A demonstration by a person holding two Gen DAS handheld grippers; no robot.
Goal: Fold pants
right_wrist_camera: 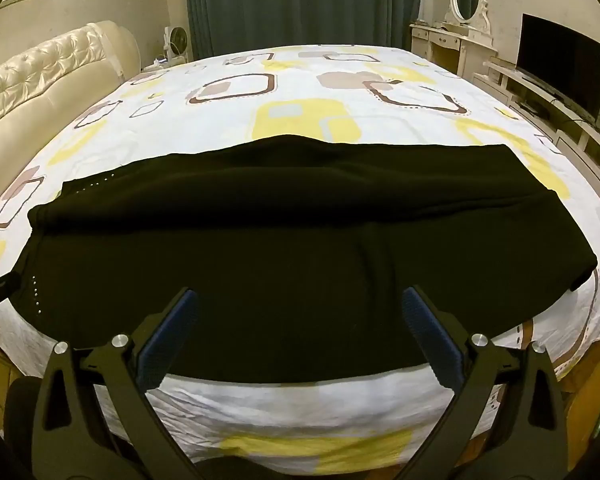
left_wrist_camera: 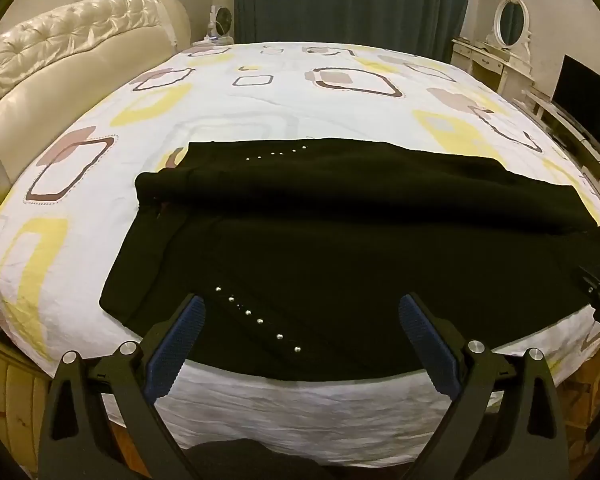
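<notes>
Left gripper (left_wrist_camera: 300, 312) spread wide, holding nothing, poised at near edge of bed (left_wrist_camera: 260, 92). Right gripper (right_wrist_camera: 300, 308) just as wide, empty too. Black pants (left_wrist_camera: 340, 240) lie flat across near part of bed, beyond both sets of fingertips, far leg lapping over near one. Row of silver studs (left_wrist_camera: 256, 320) sits between left gripper's fingers. Pants' near edge reaches bed's rim. Headboard (left_wrist_camera: 72, 52) off left.
</notes>
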